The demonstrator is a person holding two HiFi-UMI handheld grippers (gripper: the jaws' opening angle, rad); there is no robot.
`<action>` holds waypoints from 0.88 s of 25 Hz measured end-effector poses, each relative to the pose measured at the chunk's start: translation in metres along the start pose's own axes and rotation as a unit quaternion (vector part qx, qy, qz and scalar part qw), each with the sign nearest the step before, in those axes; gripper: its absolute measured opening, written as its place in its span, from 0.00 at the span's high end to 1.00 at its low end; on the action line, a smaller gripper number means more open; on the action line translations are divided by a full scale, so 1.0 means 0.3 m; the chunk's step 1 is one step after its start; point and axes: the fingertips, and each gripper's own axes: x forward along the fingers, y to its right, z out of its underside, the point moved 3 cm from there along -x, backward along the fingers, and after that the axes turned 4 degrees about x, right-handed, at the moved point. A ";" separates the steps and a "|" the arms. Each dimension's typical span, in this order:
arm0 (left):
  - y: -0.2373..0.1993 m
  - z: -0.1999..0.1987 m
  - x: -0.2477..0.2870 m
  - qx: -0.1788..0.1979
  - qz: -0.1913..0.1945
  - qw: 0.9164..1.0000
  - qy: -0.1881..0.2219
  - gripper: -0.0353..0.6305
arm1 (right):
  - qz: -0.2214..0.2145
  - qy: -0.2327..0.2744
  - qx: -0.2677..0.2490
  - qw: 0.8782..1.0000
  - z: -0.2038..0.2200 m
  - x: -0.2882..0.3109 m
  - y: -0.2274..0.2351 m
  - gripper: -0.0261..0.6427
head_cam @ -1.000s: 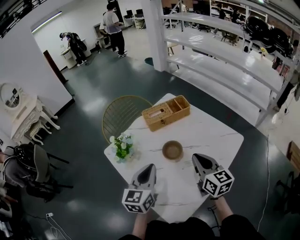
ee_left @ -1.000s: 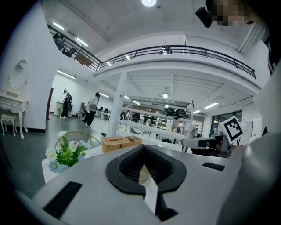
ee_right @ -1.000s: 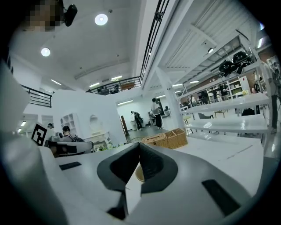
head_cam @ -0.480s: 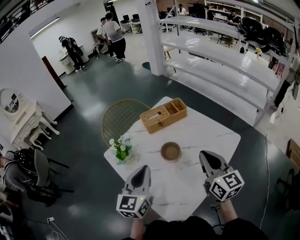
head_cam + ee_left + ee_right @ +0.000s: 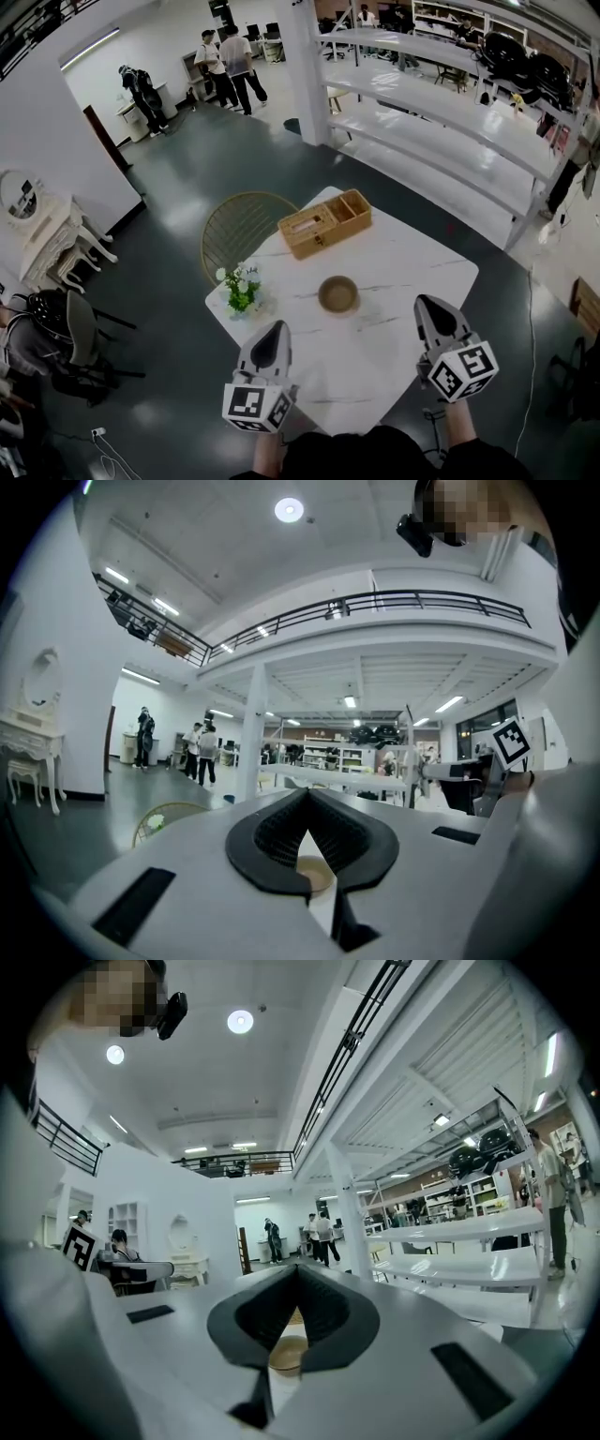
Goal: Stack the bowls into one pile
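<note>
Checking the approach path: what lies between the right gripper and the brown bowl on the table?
Nothing stands there. Only bare white tabletop separates the right gripper from the brown bowl, as the head view shows.

L gripper (image 5: 271, 330), R gripper (image 5: 432, 307) pulled back, apart.
</note>
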 end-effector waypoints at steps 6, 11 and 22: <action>0.000 -0.004 -0.003 0.005 -0.003 1.000 0.001 0.93 | 0.021 0.006 -0.003 1.000 0.004 -0.027 0.023 0.94; 0.000 0.000 -0.019 0.004 -0.010 1.000 -0.005 0.92 | 0.028 0.003 -0.007 1.000 0.013 -0.050 0.034 0.94; 0.000 0.019 -0.038 0.004 -0.020 1.000 -0.014 0.93 | 0.033 -0.002 -0.019 0.999 0.021 -0.067 0.044 0.94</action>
